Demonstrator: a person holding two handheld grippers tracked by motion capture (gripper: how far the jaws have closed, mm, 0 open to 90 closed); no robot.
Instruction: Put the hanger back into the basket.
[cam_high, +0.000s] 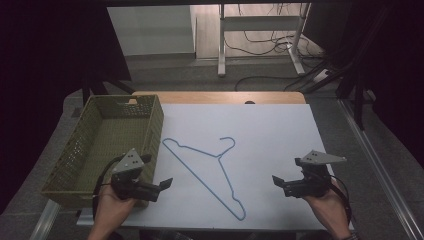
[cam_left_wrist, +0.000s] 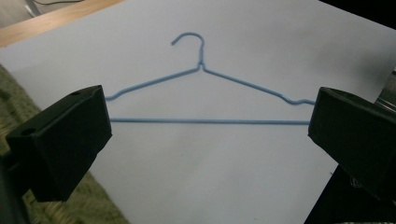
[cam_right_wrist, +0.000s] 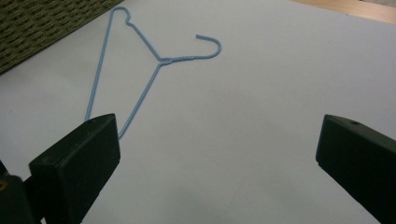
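A light blue wire hanger (cam_high: 207, 172) lies flat on the white mat (cam_high: 270, 135), its hook toward the far side. In the left gripper view the hanger (cam_left_wrist: 205, 121) lies straight ahead, its long bar crosswise between the jaws. The left gripper (cam_high: 162, 190) hovers at the near left, beside the basket, open and holding nothing. The right gripper (cam_high: 280, 186) hovers at the near right, open and holding nothing. In the right gripper view the hanger (cam_right_wrist: 140, 65) lies ahead to the left.
An olive woven basket (cam_high: 150, 125) stands on the left edge of the table, with nothing visible inside it. A strip of wooden tabletop (cam_high: 220, 97) shows beyond the mat. Table legs and cables stand on the floor behind.
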